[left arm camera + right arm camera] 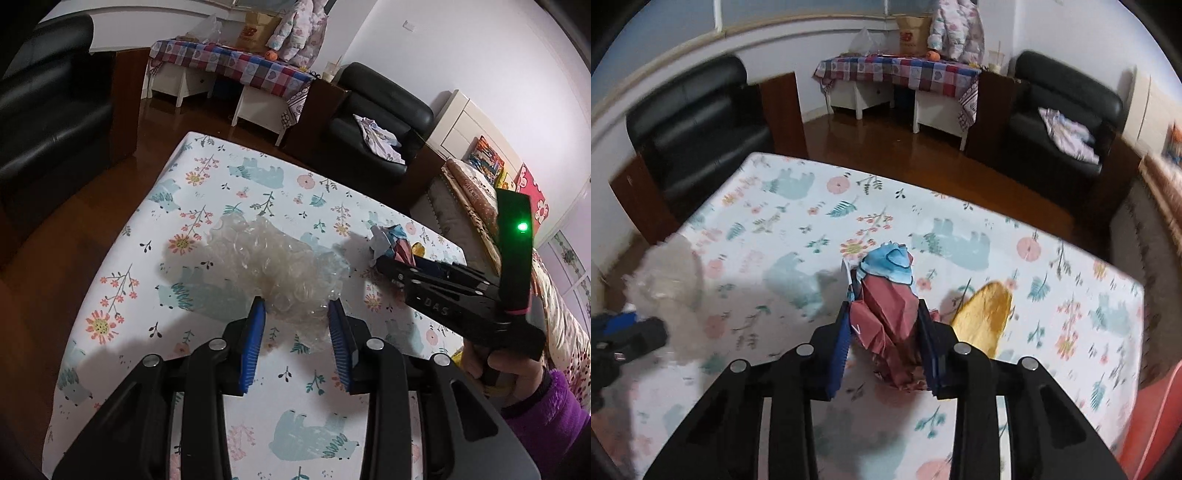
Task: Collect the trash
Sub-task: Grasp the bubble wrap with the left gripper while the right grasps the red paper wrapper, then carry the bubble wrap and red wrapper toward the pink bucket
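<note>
Left gripper (297,314) clamped on bubble wrap wad (273,262), mid-table (122,236). Right gripper (882,321) clamped on crumpled red-blue paper (886,295), further right. Yellow scrap (984,314) touching right of paper. Black armchairs (1067,122) far.

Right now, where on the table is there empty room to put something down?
The far end of the table, toward the black chairs, is bare. So is the near strip in front of the left gripper. The middle is crowded: bubble wrap, crumpled paper in the right gripper, and a yellow scrap beside it.
</note>
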Demonstrator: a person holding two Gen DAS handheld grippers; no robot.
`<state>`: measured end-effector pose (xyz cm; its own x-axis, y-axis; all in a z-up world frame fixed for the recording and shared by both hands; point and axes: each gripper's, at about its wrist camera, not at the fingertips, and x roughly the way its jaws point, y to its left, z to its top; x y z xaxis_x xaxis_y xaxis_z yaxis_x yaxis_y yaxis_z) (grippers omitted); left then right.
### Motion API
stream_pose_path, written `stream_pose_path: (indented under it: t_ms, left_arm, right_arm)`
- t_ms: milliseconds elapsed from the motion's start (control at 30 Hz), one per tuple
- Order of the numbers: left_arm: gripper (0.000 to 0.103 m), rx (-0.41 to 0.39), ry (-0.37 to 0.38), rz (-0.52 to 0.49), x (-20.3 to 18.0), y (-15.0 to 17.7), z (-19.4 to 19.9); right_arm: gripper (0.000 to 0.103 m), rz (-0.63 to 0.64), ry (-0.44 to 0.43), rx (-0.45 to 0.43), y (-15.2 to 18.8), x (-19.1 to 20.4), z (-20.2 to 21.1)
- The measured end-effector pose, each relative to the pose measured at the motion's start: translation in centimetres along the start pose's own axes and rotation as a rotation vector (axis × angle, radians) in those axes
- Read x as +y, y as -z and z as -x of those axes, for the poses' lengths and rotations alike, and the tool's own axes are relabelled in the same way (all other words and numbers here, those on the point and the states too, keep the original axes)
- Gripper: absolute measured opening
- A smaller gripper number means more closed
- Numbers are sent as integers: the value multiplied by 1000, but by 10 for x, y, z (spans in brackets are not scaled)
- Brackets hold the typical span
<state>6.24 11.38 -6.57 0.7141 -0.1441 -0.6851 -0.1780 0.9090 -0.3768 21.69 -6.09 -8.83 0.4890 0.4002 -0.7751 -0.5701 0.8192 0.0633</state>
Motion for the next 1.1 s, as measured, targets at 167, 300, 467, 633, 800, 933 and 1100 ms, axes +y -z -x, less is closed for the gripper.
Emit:
stream_pose_path:
  t_ms: [167,300,467,633,800,933,1100]
  left_arm:
    - [34,-17,9,-23,-9,0,8]
    - [34,-23,21,-46,-20,4,14]
    - [34,-35,39,-84,-38,8,22]
    - [34,-45,63,-131,-61,12,28]
    - [34,-41,96,-184,-88,20,32]
    - [34,-38,114,-213,-107,26,31]
    - [34,-25,142,-264,-135,30,26]
  right_arm:
    - [33,-135,-144,-33,12,-9,32]
    - [33,-184,-185,-77,26,-11,65]
    - [33,-234,-201,-129,45,-16,103]
    - [33,-278,-208,-175,66,-25,136]
    - [33,-326,-173,-217,85,-41,164]
    - [34,-355,-128,-243,100,-54,181]
    - [34,-410,-69,-276,115,-75,199]
